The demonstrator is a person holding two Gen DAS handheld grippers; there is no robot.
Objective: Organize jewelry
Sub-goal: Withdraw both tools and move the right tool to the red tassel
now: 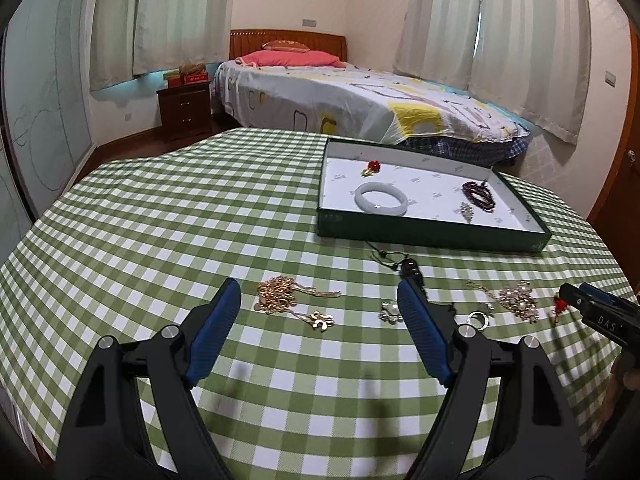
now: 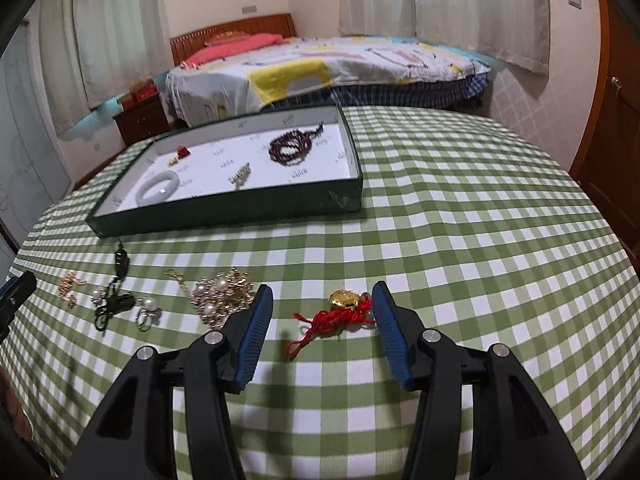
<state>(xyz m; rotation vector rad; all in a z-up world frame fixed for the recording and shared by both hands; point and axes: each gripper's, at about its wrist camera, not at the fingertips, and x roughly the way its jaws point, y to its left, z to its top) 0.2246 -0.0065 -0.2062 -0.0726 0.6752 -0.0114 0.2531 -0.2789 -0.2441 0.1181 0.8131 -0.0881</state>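
Note:
A green tray [image 1: 424, 236] [image 2: 224, 210] with a white liner holds a white bangle [image 1: 381, 198] [image 2: 157, 188], dark red beads [image 1: 479, 195] [image 2: 291, 148], a red charm [image 1: 372, 167] and a silver brooch [image 2: 239, 174]. Loose pieces lie on the checked cloth. My left gripper [image 1: 320, 300] is open above a gold chain [image 1: 280, 294]. My right gripper [image 2: 322, 300] is open, its jaws on either side of a gold pendant with red cord [image 2: 336, 312]; it also shows in the left wrist view [image 1: 576, 300].
On the cloth also lie a pearl cluster necklace [image 2: 220, 294] [image 1: 516, 300], a black cord pendant [image 2: 118, 280] [image 1: 408, 266], pearl rings [image 2: 148, 310] and a silver flower [image 1: 390, 312]. A bed [image 1: 360, 96] stands beyond the table's far edge.

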